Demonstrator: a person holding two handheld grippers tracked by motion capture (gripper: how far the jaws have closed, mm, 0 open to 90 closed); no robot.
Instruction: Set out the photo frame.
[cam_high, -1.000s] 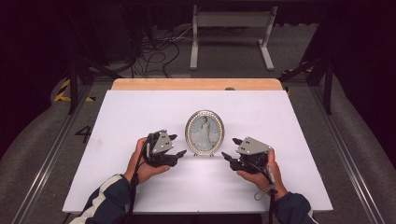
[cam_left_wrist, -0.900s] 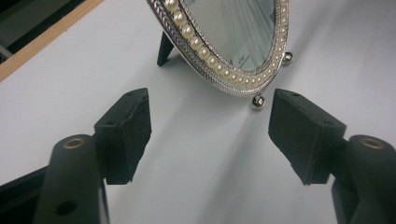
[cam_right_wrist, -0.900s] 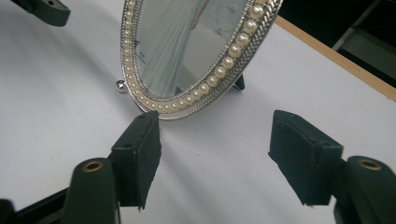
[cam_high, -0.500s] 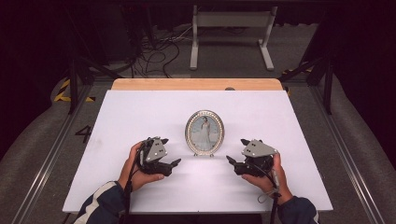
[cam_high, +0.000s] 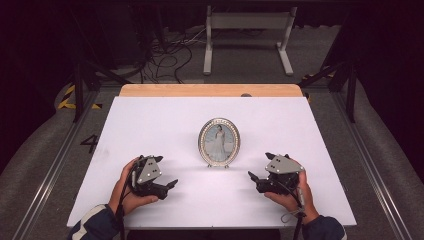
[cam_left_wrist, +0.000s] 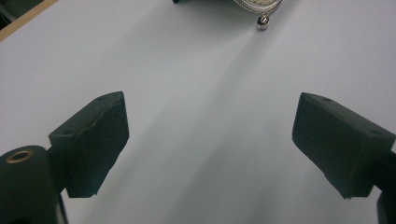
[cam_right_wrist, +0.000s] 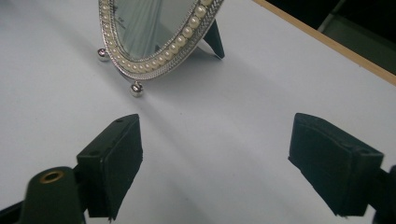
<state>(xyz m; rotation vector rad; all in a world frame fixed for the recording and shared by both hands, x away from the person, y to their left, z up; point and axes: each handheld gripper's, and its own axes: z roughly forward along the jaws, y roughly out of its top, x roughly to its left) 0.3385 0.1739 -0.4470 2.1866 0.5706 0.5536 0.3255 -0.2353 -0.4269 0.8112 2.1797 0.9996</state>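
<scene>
- The left tool (cam_high: 172, 183) sat low on the bench (cam_high: 150, 125), jaws spread wide with nothing between them; in the left gripper view only bare white surface lay in the gap.
- The right tool (cam_high: 251, 177) mirrored it, jaws also wide and empty, pointing inward at the frame (cam_high: 219, 142).
- Both tools stood apart from the frame, with clear bench on either side and a broad open strip behind it up to the wooden edge (cam_high: 210, 90).
- The jaw pads (cam_right_wrist: 114, 163) were matte black blocks, squared and slightly scuffed.
- The frame stood upright at mid-bench between the tools, an oval of silver metal ringed with pearl-like beads (cam_right_wrist: 189, 31), resting on small ball feet (cam_right_wrist: 136, 88) and a dark rear strut (cam_right_wrist: 214, 41).
</scene>
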